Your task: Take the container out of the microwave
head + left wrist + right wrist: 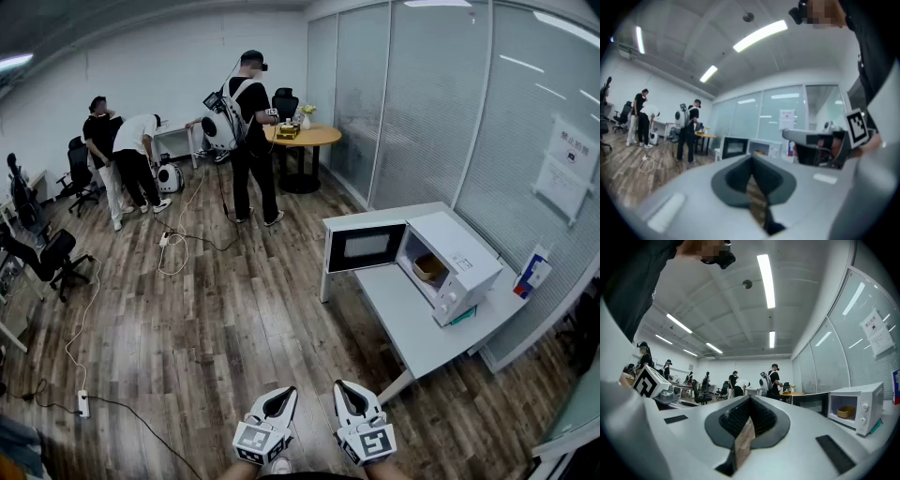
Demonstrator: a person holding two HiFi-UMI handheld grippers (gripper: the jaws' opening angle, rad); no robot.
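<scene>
We judge the task barely begun: the microwave [457,265] on the white counter [412,328] at the right already has its door [366,247] swung open, but the tan container [429,269] sits untouched inside the cavity, and we stand well apart from it across the wooden floor [216,319]. Our left gripper [279,398] and right gripper [350,392] hang level in the near foreground, each with its fingers [762,416] pressed together on nothing. What is left is the whole approach, the grasp and the lift out, and whether the container holds anything we cannot tell from here
</scene>
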